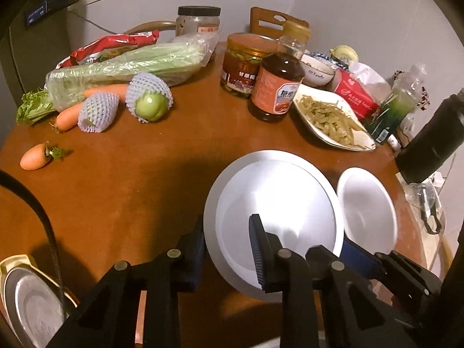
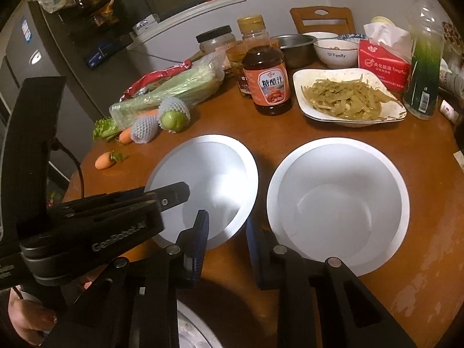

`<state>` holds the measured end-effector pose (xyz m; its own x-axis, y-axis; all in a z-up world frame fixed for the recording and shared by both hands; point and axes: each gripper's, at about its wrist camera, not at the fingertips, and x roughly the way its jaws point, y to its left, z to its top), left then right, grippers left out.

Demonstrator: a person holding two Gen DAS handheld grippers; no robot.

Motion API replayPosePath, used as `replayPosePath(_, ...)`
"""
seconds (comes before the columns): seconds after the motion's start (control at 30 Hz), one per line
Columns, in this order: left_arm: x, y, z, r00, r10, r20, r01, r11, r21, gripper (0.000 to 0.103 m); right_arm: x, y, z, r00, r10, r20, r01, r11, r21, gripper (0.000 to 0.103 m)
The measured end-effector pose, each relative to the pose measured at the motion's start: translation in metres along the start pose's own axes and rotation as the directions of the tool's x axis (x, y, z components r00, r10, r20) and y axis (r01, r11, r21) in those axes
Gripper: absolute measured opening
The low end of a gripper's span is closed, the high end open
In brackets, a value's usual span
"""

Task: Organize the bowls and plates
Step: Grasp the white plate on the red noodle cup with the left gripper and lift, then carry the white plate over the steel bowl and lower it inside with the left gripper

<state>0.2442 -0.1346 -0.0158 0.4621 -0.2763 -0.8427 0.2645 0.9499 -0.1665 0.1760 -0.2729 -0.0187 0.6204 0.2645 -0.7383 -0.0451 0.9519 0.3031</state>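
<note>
Okay, my left gripper (image 1: 229, 249) is closed on the near left edge of the flat round white plate (image 1: 272, 200). One finger is inside the rim and one is outside.

My right gripper (image 2: 227, 235) has its fingers close together over the plate's near right edge. I cannot tell if it pinches.

The deep round white bowl (image 2: 339, 211) sits just beside the plate, with a thin strip of the round brown wooden table (image 1: 130, 188) between their rims. The table is bare to the left, out to an orange carrot end (image 1: 33, 159). Behind the plate, a brown sauce bottle (image 1: 275, 87) and a white dish of green strips (image 1: 333, 119) crowd in.
</note>
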Motion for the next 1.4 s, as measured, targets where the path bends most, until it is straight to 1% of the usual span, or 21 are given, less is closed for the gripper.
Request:
replayPosePath(0.3,-0.037,0.001,-0.009,0.999,-0.013,0.051,0.013,1.000,-0.004,0.029,-0.029,0.014,-0.003,0.999,0.009,0.041,-0.007,0.999,-0.046,0.027)
replayPosePath(0.57,-0.079,0.003,-0.031,0.996,-0.014,0.093,0.015,1.000,-0.007,0.029,-0.064,0.037,-0.014,0.996,0.037,0.082,-0.029,0.994,-0.106,0.027)
replayPosePath(0.73,-0.097,0.000,-0.044,0.993,-0.020,0.116,0.021,1.000,0.000,0.029,-0.084,0.047,-0.025,0.994,0.054,0.099,-0.042,0.991,-0.124,0.027)
replayPosePath(0.87,-0.105,-0.004,-0.056,0.993,-0.015,0.116,0.014,1.000,0.013,0.029,-0.096,0.052,-0.037,0.994,0.050,0.102,-0.035,0.989,-0.141,0.027)
replayPosePath(1.1,-0.112,-0.011,-0.080,0.995,-0.029,0.099,0.026,0.999,0.032,0.029,-0.112,0.053,-0.057,0.994,0.053,0.097,-0.037,0.987,-0.157,0.027)
replayPosePath(1.4,-0.111,-0.013,-0.106,0.997,-0.037,0.065,0.034,0.998,0.049,0.029,-0.117,0.050,-0.080,0.997,0.051,0.065,-0.040,0.986,-0.160,0.027)
